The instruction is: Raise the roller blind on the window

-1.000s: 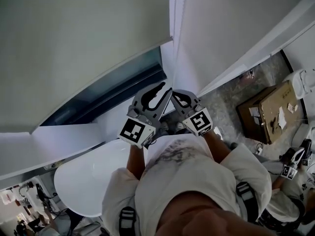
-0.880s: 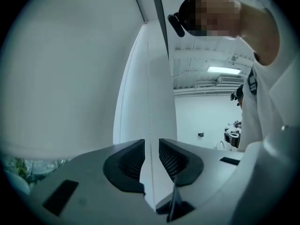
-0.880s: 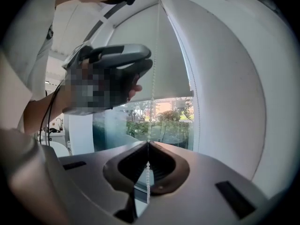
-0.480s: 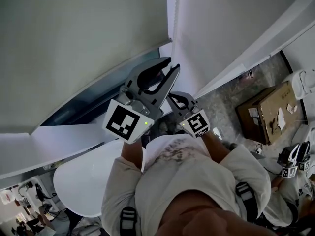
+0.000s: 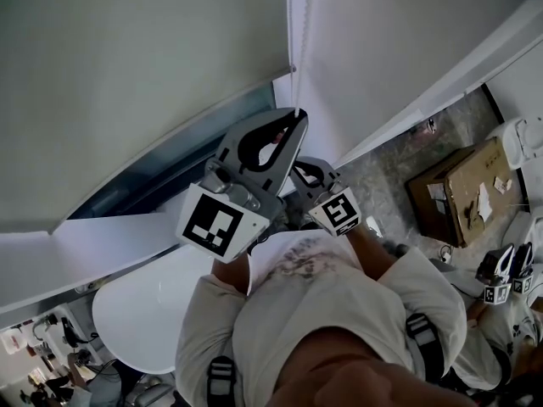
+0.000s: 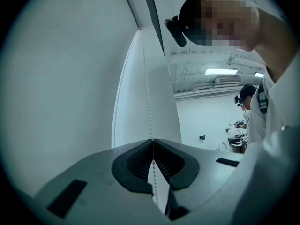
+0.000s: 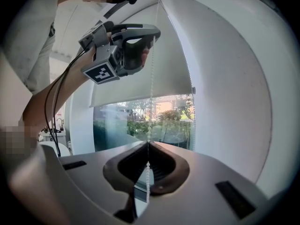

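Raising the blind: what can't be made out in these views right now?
- Roller above the roller blind: past the top edge, head view.
- Lower loop of the bead chain: hidden behind the right gripper, right gripper view.
- Single beads, head view: too small to tell apart.

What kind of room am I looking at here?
Probably a plain white workroom or lab, not a home: a pale grey roller blind over a big window, a brown cardboard box on the speckled floor, and another person working nearby.

White shirt (image 5: 327, 312), dark shoulder straps (image 5: 422, 333); grey left gripper (image 5: 296, 119), right gripper (image 5: 296, 170), each with black-white marker cube (image 5: 214, 227).
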{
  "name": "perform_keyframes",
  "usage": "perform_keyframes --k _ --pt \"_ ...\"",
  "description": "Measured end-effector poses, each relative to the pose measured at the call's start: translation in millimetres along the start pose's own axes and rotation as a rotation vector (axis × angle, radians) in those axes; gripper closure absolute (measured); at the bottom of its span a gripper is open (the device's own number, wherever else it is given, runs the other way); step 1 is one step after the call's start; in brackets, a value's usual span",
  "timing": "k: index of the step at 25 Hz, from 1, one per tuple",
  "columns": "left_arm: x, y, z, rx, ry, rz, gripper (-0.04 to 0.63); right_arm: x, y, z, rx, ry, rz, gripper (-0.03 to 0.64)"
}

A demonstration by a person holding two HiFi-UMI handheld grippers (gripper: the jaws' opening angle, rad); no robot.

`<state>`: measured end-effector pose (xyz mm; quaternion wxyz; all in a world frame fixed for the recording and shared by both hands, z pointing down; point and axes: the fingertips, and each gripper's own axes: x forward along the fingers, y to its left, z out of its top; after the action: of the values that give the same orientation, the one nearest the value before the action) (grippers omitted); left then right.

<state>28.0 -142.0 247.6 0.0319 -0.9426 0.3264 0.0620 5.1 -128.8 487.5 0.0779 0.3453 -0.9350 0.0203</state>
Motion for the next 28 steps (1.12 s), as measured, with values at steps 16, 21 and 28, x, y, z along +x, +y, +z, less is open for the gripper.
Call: perform_keyframes --k 16,21,28 --pt "-9.7 6.5 -86.2 -0.1 0.11 -0.006 0.586 9.3 7.3 -87.0 0.043 0.197 0.009 0.555" --pt "-11.1 5.3 -104.0 -0.118 0.129 0.0 0.586 7.9 7.0 -105.5 0.047 0.238 0.008 0.555" --pt "-20.4 0.8 -131.5 -0.159 0.173 0.003 0.586 7.2 12.8 -134.9 0.057 0.31 0.014 0.555"
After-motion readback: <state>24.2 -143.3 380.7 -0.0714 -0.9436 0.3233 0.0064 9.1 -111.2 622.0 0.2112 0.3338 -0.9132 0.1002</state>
